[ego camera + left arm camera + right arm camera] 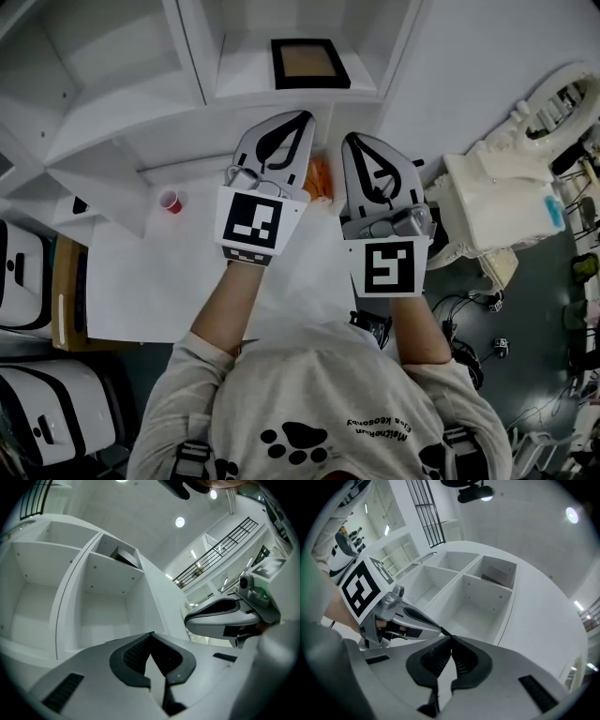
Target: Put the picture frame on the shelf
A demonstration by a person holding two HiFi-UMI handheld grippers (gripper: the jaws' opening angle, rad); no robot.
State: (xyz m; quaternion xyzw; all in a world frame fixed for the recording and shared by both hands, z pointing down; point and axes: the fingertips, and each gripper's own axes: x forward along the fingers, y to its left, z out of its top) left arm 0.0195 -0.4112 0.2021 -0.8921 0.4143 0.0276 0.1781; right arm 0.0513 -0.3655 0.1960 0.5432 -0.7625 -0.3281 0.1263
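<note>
The picture frame point(309, 63), black-edged with a tan middle, rests in a compartment of the white shelf unit point(131, 131), beyond both grippers. It also shows dark in a far cubby in the left gripper view point(125, 557) and in the right gripper view point(497, 578). My left gripper point(304, 118) points toward the shelf just short of that compartment, its jaws shut with nothing between them point(151, 634). Side by side with it, my right gripper point(351, 139) is shut and empty too point(450, 638). Neither gripper touches the frame.
A small red cup point(172, 202) stands on the white table point(141, 281) left of the grippers. An orange object point(320, 175) lies between the grippers. A bulky white machine point(497, 202) sits at the right. Cases point(28, 272) stand on the floor at the left.
</note>
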